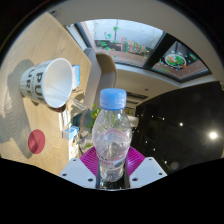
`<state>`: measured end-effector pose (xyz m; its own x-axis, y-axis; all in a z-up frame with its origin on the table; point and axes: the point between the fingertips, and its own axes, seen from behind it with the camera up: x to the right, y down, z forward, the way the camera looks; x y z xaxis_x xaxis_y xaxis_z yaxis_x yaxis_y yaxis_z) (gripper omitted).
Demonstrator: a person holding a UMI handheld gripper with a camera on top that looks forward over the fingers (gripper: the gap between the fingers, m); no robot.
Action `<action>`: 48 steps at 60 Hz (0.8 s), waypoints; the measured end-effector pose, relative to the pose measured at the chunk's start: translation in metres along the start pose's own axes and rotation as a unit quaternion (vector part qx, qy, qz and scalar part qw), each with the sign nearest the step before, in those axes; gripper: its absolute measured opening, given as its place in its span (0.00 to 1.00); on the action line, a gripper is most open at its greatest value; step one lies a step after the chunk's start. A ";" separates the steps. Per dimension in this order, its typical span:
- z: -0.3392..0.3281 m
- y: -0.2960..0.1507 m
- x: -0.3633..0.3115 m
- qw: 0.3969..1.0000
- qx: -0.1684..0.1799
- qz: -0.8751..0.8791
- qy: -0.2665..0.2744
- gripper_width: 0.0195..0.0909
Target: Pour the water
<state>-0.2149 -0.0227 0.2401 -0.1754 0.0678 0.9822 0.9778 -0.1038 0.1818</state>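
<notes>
A clear plastic water bottle (112,135) with a light blue cap (113,98) stands between my fingers, its base down at the pads. My gripper (112,162) is shut on the bottle, the pink pads (90,160) pressing its lower body from both sides. A white paper cup (52,82) with dark print sits on the pale table (25,55) to the left of the bottle and beyond it, its open mouth facing the bottle's cap. The whole scene looks tilted in the gripper view.
A small red round object (36,141) lies on the table, nearer than the cup. A glossy black surface (185,120) spreads to the right of the bottle. Beyond are a pale chair back (102,72) and windows (125,40).
</notes>
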 end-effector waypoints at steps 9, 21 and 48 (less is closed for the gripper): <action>-0.003 -0.017 -0.026 0.993 0.017 -0.117 -0.004 0.19; -0.004 -0.019 -0.029 0.992 0.015 -0.125 -0.013 0.19; -0.019 -0.002 0.023 0.923 0.027 0.361 -0.130 0.19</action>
<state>-0.2236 -0.0398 0.2633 0.5507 0.2368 0.8004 0.8347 -0.1657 -0.5252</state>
